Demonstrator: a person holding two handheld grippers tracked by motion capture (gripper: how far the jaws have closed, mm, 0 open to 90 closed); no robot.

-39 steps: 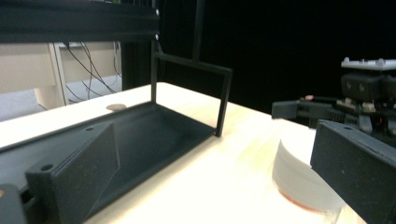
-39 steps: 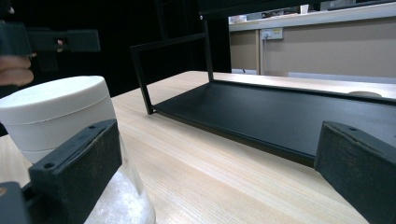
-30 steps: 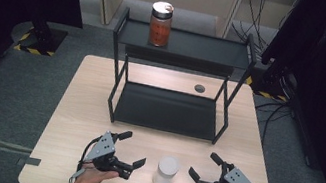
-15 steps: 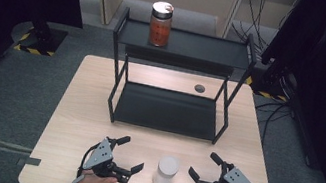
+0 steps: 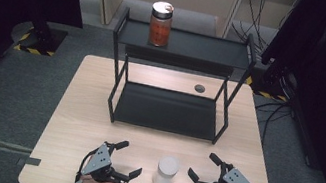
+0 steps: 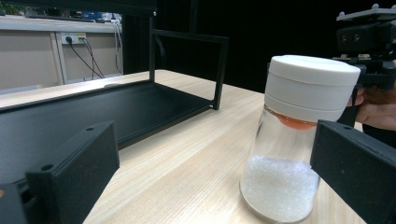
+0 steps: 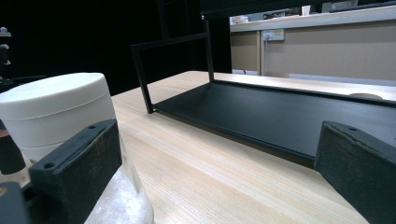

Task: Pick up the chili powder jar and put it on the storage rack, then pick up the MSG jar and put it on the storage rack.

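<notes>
A pale wooden table carries a black two-tier rack, a white-lidded jar, and a small dark disc.

Shaker jar stands near table front edge, between left gripper and right gripper. Two-tier rack behind it, toward back edge; lidded jar on rack's top shelf, left end.

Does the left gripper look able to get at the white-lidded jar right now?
Probably yes: the left gripper is open beside the white-lidded jar, with bare table between them.
</notes>
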